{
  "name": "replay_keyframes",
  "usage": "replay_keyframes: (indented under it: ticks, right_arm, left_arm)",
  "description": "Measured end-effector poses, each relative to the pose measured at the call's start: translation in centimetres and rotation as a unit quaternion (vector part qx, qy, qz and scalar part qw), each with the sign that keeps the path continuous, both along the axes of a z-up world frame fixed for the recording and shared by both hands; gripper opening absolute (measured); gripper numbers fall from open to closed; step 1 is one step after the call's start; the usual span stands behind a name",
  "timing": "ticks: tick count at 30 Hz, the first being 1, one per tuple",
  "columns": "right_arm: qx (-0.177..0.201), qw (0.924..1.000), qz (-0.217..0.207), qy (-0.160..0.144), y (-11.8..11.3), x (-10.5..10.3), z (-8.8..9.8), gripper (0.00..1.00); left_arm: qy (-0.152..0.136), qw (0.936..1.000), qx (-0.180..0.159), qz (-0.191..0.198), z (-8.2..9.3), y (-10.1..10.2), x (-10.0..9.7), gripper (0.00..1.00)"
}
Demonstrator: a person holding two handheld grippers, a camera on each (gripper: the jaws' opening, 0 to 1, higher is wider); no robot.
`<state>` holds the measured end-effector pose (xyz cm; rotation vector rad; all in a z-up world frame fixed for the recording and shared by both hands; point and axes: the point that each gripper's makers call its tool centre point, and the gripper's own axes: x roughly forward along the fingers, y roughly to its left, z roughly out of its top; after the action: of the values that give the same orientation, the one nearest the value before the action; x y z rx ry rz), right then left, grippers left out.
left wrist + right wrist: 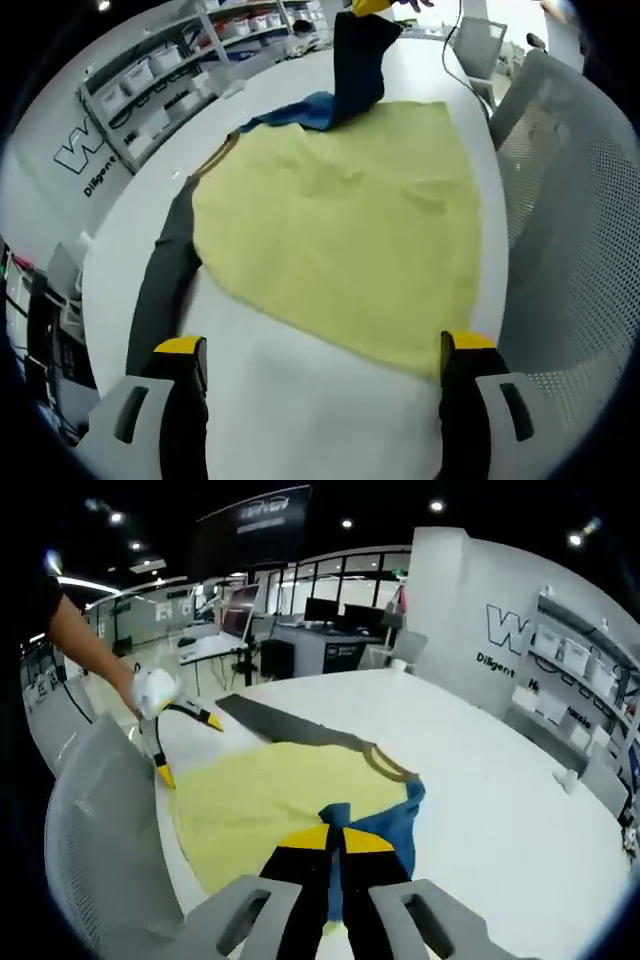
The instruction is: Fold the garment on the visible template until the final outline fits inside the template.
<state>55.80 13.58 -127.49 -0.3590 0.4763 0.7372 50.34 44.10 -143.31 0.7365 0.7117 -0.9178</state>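
In the left gripper view, the left gripper (320,365) hovers at the bottom of the frame with its jaws spread wide and nothing between them, above the near edge of the yellow garment (350,220) lying flat on the white table (300,400). A dark sleeve (165,275) stretches along the left side. In the right gripper view, the right gripper (335,840) at the bottom centre is clamped on the garment's dark and blue sleeve (380,825), lifting it. A grey chair (100,820) stands at the lower left.

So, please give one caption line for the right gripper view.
Right gripper lifts a dark sleeve above the yellow shirt.
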Motion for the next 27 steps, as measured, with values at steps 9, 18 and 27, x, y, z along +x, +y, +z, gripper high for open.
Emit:
replay_keyframes:
  ticks: [9,18,27]
  right_arm:
    - [-0.007,0.9991,-0.039,-0.013,-2.2,2.9,2.5,0.0]
    - [-0.024,0.9953,-0.088,-0.035,-6.1,6.7,5.7,0.0]
    - [-0.014,0.9901,-0.135,-0.036,-8.9,8.7,7.1,0.0]
  left_arm:
    - [-0.007,0.9993,0.012,-0.036,0.2,0.2,0.0,0.99]
    - [-0.004,0.9985,0.012,-0.053,0.2,0.0,-0.1,0.99]
    - [-0.02,0.9987,0.031,-0.034,0.8,0.6,0.8,0.98]
